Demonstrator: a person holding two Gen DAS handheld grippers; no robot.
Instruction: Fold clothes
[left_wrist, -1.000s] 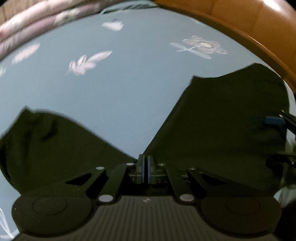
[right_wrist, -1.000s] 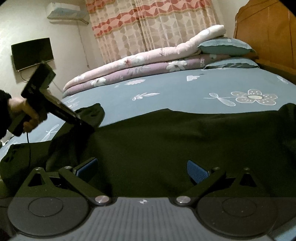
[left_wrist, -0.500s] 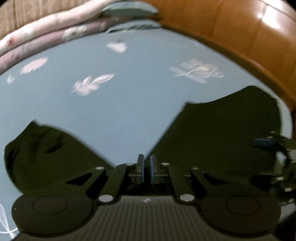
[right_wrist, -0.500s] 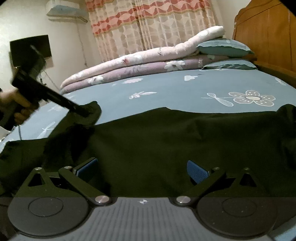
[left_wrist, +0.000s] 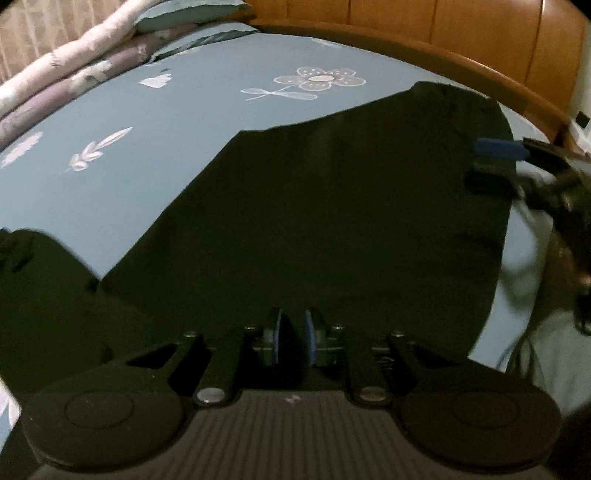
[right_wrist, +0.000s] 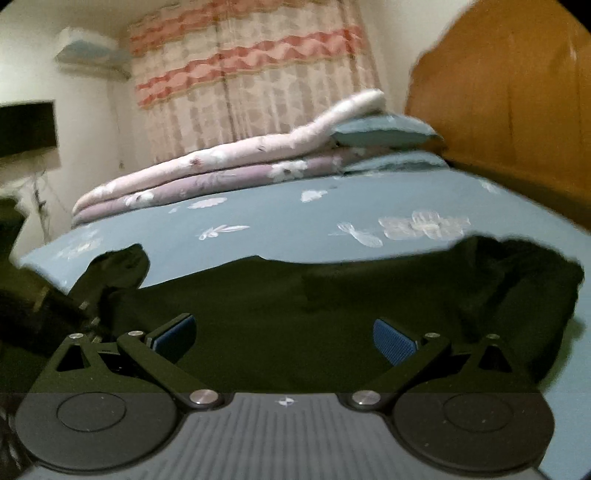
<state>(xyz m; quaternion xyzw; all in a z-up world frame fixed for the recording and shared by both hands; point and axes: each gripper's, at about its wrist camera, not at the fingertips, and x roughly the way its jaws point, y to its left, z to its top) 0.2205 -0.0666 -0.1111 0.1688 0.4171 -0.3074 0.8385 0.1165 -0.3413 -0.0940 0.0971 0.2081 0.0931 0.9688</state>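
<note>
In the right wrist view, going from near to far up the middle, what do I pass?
Right gripper with fingers wide apart → dark green garment → blue flower-print bedsheet → folded pink and purple floral quilts → pink-striped patterned curtain.

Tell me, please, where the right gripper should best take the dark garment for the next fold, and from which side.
Probably the bunched sleeve end of the dark garment, on the headboard side. It rises in folds off the blue sheet, so the open right gripper could pinch it, coming low from the bed's near edge.
</note>
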